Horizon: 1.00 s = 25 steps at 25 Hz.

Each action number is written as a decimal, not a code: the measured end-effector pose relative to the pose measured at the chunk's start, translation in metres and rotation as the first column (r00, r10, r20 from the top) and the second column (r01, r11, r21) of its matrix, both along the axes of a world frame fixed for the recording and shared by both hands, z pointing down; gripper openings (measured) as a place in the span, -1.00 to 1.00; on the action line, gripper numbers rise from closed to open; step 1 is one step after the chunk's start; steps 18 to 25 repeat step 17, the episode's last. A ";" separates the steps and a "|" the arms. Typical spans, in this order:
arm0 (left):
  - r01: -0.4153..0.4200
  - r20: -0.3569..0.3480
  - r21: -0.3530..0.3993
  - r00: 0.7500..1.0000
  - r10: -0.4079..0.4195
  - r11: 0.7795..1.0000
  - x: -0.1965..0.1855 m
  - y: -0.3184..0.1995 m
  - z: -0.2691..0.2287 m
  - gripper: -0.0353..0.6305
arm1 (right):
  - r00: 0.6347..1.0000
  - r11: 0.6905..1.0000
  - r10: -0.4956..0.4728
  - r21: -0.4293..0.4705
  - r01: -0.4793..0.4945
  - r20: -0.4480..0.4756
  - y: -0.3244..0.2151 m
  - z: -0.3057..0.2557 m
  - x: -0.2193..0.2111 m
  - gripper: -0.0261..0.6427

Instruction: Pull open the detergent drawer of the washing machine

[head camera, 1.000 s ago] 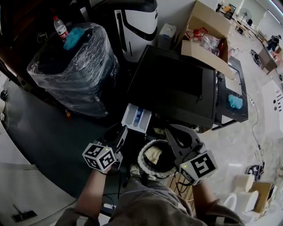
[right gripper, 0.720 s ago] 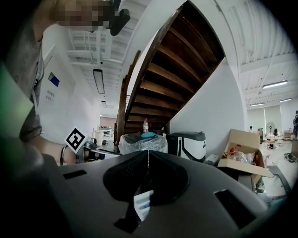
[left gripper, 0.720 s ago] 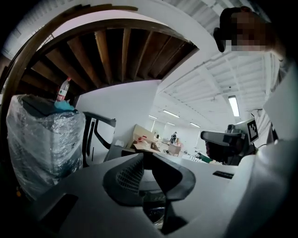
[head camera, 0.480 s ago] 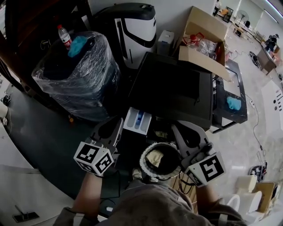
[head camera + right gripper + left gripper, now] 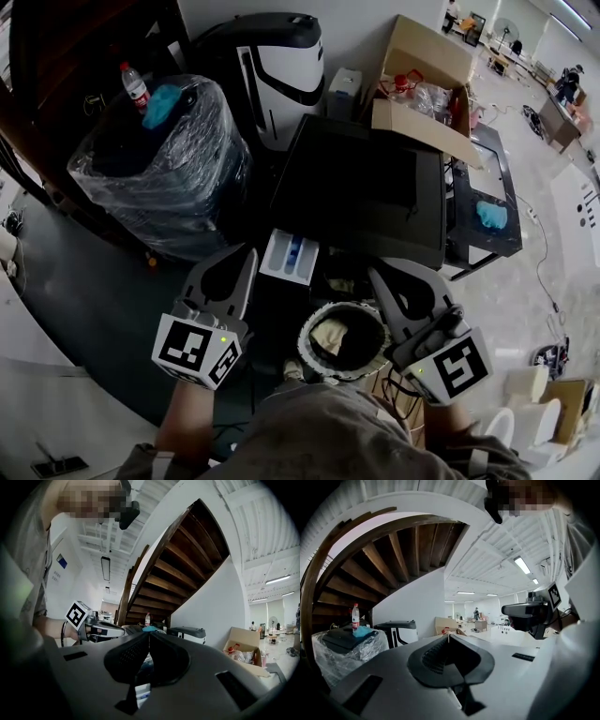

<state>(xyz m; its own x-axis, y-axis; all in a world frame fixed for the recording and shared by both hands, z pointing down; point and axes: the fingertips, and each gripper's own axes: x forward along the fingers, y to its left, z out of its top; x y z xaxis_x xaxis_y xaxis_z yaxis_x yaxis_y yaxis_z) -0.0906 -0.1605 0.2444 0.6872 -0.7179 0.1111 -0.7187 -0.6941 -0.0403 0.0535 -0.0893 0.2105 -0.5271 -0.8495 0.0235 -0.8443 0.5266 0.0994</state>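
Note:
The black washing machine (image 5: 361,187) stands below me, seen from above. Its white detergent drawer (image 5: 289,255), with a blue insert, sticks out of the front at the left. My left gripper (image 5: 249,253) hovers just left of the drawer, shut and holding nothing. The right gripper (image 5: 374,269) hangs to the drawer's right, above the round door opening (image 5: 342,337) with pale cloth inside; its jaws meet, nothing between them. In the left gripper view the pads (image 5: 449,637) touch at the tip. The right gripper view shows its closed tips (image 5: 149,633) and the drawer (image 5: 142,693) far below.
A plastic-wrapped black bundle (image 5: 164,173) carries a water bottle (image 5: 132,84) and a blue cloth (image 5: 161,98) at the left. A white-and-black appliance (image 5: 281,56) stands behind the washer. An open cardboard box (image 5: 427,84) and a black stand (image 5: 469,248) lie at the right.
Both grippers have risen toward the head camera and look larger. The left one has rolled and its jaws have closed. The drawer stays pulled out.

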 end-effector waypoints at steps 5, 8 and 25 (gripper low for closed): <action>-0.009 -0.014 0.021 1.000 0.009 1.000 0.003 0.005 -0.009 -0.83 | 0.998 1.000 0.008 0.006 -0.008 0.056 0.002 -0.009 -0.006 -0.83; -0.004 -0.010 0.020 1.000 0.004 1.000 0.002 0.006 -0.010 -0.83 | 0.998 1.000 0.017 0.003 -0.017 0.055 0.003 -0.008 -0.005 -0.83; -0.001 0.029 0.031 1.000 0.000 1.000 0.002 0.012 -0.008 -0.83 | 0.999 1.000 0.020 -0.001 -0.020 0.050 0.004 -0.007 -0.004 -0.83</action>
